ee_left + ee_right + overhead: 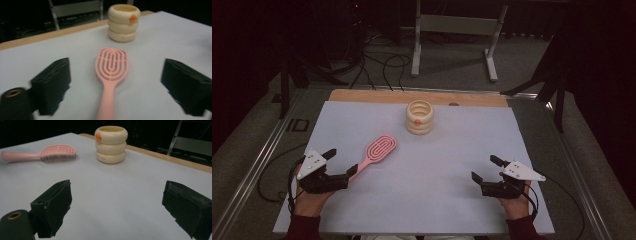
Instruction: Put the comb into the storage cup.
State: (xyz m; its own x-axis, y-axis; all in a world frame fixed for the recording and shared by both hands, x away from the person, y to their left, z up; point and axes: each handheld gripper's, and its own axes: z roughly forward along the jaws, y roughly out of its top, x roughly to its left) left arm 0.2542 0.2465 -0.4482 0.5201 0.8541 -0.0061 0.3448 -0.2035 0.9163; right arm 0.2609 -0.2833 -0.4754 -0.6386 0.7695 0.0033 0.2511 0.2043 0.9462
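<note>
A pink hairbrush (376,150) lies bristles down on the white sheet, left of centre, its handle pointing toward my left gripper (341,162). That gripper is open, and in the left gripper view the hairbrush (111,72) runs up between the two jaws with its handle end between them, untouched. A cream ribbed cup (419,117) with an orange spot stands upright near the far edge; it is also the cream cup (124,22) and cream cup (111,144) in the gripper views. My right gripper (485,168) is open above bare sheet at the front right. The hairbrush (42,154) appears far left there.
The white sheet (452,160) covers a wooden table (362,95) framed by metal rails. Cables lie on the floor behind, beside a grey metal stand (452,30). Bare sheet spreads between the two grippers.
</note>
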